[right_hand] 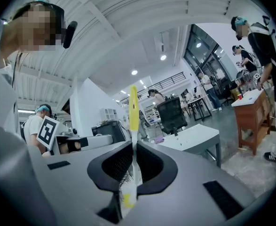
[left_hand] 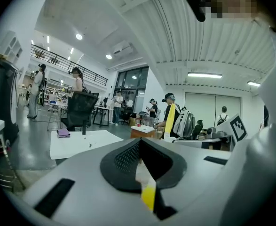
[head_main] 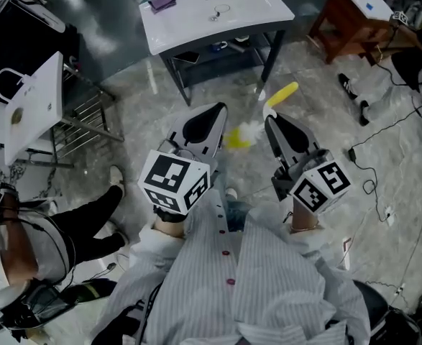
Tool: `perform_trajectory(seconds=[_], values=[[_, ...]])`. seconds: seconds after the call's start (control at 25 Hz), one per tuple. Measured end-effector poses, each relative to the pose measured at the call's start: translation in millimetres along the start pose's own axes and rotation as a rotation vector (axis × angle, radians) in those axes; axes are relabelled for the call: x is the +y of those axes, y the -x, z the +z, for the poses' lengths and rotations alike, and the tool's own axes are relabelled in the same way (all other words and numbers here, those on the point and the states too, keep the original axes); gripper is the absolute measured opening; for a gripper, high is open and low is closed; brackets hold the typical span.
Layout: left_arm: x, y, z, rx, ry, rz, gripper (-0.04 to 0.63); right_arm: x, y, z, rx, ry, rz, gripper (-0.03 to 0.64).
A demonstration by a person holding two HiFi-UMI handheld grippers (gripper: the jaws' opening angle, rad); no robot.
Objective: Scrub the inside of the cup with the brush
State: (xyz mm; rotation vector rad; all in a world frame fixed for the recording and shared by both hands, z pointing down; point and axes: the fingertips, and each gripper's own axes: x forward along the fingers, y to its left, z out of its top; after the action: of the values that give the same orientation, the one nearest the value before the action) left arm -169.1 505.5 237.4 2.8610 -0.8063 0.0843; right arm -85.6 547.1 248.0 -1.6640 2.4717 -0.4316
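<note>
I stand on the floor, away from the table, with a gripper in each hand. My left gripper (head_main: 218, 121) is shut on a small yellow cup (head_main: 234, 139). In the left gripper view only a pale and yellow strip of the cup (left_hand: 147, 188) shows between the closed jaws (left_hand: 141, 159). My right gripper (head_main: 272, 124) is shut on the brush. Its yellow handle (head_main: 282, 93) sticks out ahead and its white bristles (head_main: 252, 129) lie right beside the cup. In the right gripper view the brush handle (right_hand: 133, 112) rises straight up from the jaws (right_hand: 134, 154).
A white table (head_main: 254, 6) with a purple cloth (head_main: 162, 2) stands ahead. A wooden table (head_main: 354, 16) is at the far right. A metal rack (head_main: 88, 117) and a seated person (head_main: 31, 243) are at my left. Cables (head_main: 383, 131) run over the floor at the right.
</note>
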Motion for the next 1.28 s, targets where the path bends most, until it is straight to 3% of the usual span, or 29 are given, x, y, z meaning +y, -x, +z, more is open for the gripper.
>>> perform_trajectory(seconds=[0.4, 0.84, 1.28], values=[[72, -94, 8, 0.022, 0.002, -0.027, 0.009, -74, -85, 18, 0.013, 0.0, -0.026, 0.054], [191, -205, 46, 0.044, -0.016, -0.075, 0.009, -158, -217, 56, 0.009, -0.017, -0.073, 0.054], [279, -263, 50, 0.061, -0.003, -0.069, 0.009, -213, -304, 61, 0.014, -0.057, -0.118, 0.054]])
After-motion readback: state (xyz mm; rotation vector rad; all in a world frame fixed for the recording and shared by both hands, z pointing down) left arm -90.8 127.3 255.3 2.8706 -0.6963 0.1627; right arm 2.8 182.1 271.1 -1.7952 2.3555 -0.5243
